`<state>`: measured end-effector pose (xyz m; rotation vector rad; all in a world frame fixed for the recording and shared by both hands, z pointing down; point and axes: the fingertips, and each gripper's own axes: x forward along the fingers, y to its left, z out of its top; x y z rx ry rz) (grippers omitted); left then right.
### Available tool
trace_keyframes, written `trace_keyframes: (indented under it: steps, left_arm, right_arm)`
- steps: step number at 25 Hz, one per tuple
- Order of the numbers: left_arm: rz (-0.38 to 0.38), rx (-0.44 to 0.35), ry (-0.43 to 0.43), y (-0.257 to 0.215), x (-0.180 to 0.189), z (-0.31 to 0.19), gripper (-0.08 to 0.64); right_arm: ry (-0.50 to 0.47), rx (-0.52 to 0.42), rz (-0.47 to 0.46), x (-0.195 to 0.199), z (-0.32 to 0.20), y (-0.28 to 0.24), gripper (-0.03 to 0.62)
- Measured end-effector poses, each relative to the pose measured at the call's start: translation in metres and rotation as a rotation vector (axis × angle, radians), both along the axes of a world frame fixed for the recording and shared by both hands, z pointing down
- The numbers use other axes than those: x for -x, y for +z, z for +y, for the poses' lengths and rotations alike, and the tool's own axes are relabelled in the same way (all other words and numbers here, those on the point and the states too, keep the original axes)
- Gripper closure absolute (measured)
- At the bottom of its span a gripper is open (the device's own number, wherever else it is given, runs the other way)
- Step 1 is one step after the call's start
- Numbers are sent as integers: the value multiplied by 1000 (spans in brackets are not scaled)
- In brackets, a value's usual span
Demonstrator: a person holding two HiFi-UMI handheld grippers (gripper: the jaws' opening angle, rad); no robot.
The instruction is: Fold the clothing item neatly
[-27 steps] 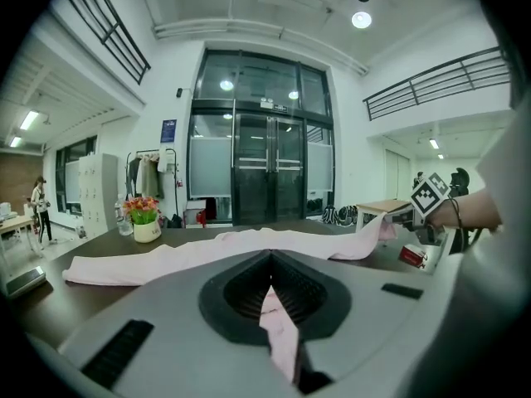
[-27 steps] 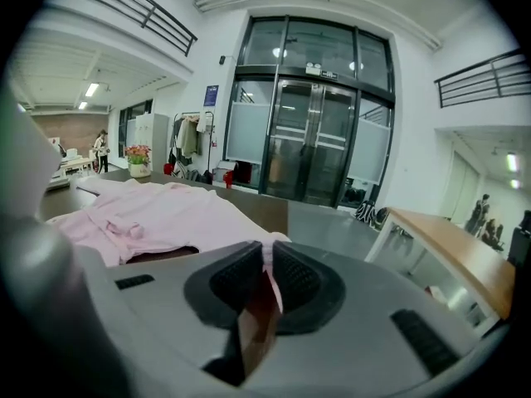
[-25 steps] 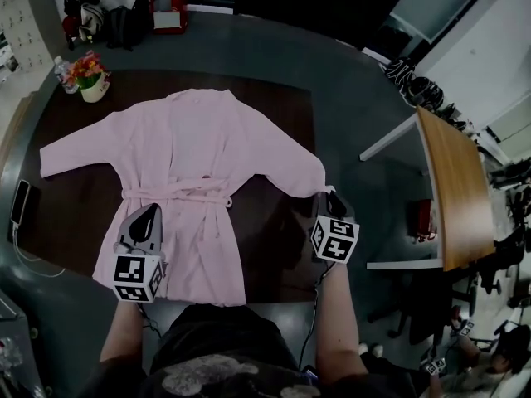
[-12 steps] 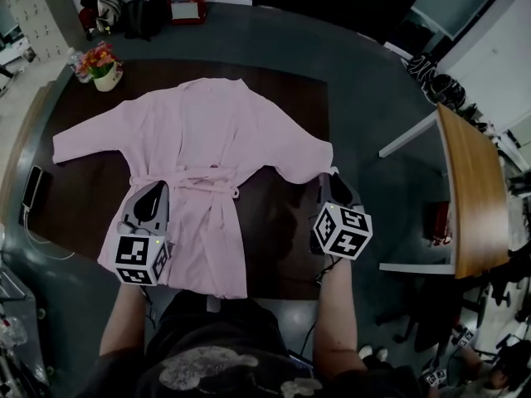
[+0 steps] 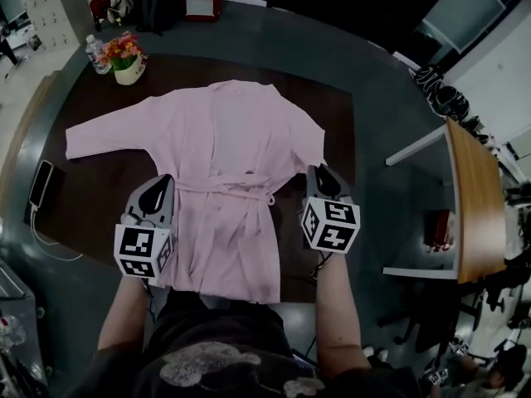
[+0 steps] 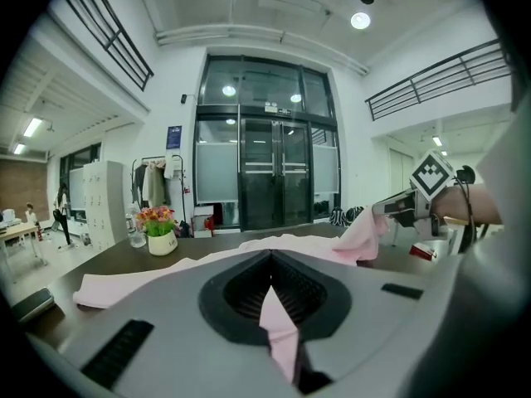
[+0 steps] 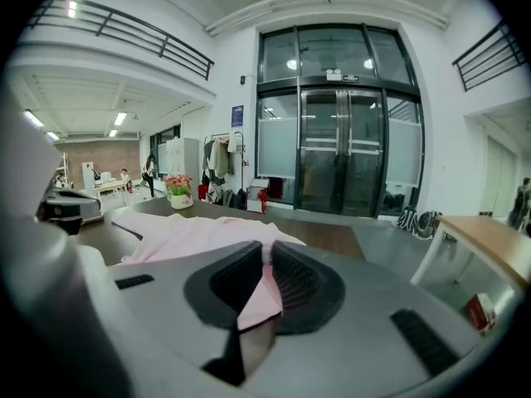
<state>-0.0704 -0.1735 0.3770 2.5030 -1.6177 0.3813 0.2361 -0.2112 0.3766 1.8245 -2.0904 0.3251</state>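
Left hand-held gripper (image 5: 163,181) and right hand-held gripper (image 5: 318,171) clamp pink robe (image 5: 224,139); pot (image 5: 129,73) holds flowers (image 5: 123,50).

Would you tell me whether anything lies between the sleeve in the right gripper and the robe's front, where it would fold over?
Nothing visible does. The right gripper holds the sleeve beside the robe, whose front carries only its own tied belt; the flowerpot and phone sit off at the table's left side.
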Motion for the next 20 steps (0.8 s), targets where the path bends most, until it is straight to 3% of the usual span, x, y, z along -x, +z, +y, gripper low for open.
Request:
trace_keyframes:
  steps: [11,16,20]
  left_arm:
    - [21,-17,151,3,105,-57,551]
    - [42,-23,158,2,144,-74,551]
    - [37,-3,171,10,164,-79,551]
  right_arm:
    - [161,-13,206,96,-59,-22,565]
    - [148,-73,178,158,-83,-47,565]
    - [103,-71,141,218,-95,-34,565]
